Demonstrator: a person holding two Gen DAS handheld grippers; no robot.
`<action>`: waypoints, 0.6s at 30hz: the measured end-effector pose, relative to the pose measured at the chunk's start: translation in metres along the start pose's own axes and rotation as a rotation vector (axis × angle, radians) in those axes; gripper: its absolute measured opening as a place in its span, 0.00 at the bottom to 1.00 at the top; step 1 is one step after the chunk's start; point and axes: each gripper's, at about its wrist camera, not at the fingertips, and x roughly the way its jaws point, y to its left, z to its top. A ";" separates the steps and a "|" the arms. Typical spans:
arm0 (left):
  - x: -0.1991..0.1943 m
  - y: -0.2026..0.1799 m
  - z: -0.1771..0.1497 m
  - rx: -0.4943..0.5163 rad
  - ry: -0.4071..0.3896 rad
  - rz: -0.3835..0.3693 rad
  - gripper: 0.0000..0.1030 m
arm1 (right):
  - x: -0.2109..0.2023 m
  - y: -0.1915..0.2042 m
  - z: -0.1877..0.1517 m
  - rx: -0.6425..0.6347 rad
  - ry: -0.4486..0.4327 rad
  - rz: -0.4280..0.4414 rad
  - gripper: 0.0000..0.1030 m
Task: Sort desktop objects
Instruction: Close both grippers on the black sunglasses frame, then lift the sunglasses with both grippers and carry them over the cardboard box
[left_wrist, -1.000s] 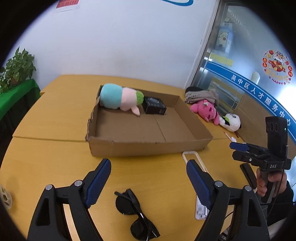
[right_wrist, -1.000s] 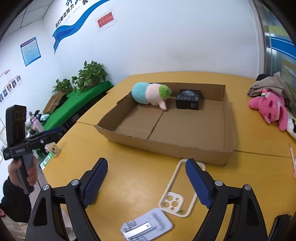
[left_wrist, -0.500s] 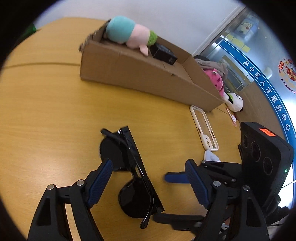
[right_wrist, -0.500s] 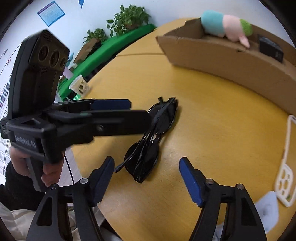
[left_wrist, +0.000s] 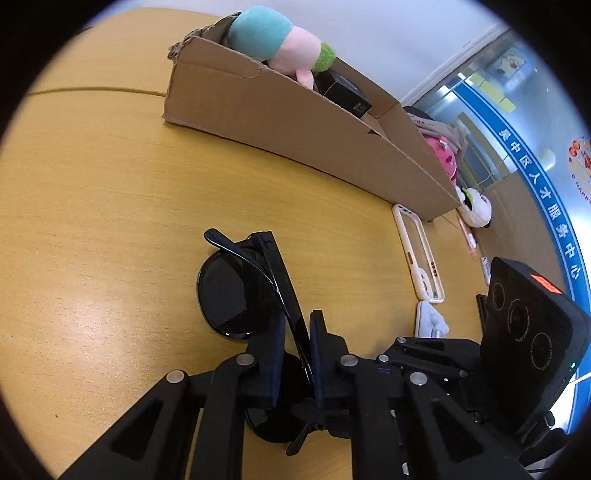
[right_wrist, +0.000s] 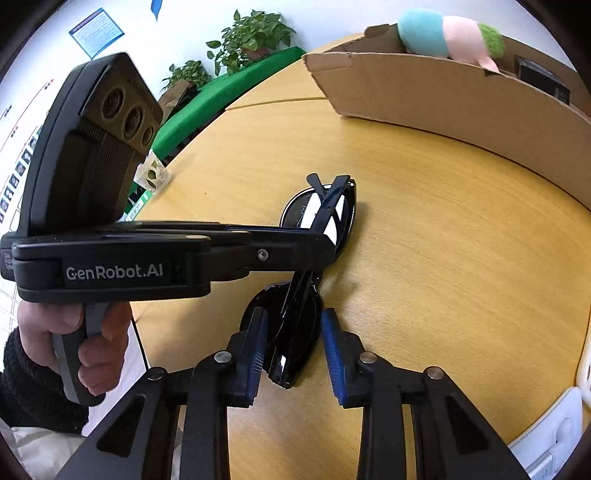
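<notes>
On the table (left_wrist: 110, 192), left hand-held gripper (left_wrist: 295, 354) clamped on black sunglasses (left_wrist: 236, 291); right hand-held gripper (right_wrist: 291, 347) closing around them — pads not yet touching

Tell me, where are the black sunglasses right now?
The sunglasses lie on the wooden table, in front of the cardboard box. In both wrist views the left gripper pinches them while the right gripper is closing around one lens.

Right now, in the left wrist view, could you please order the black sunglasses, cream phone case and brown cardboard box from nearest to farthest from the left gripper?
1. Black sunglasses, clamped between the left gripper pads.
2. Cream phone case, right.
3. Brown cardboard box, beyond.
</notes>
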 end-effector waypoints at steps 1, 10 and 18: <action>0.001 -0.001 0.000 0.001 0.003 0.003 0.12 | -0.001 0.000 -0.001 0.001 -0.002 -0.001 0.31; 0.008 -0.013 -0.001 -0.006 0.019 0.002 0.10 | -0.009 -0.005 -0.001 0.037 -0.023 0.025 0.16; -0.009 -0.039 0.016 0.049 -0.033 -0.023 0.07 | -0.033 -0.013 0.002 0.064 -0.095 0.026 0.11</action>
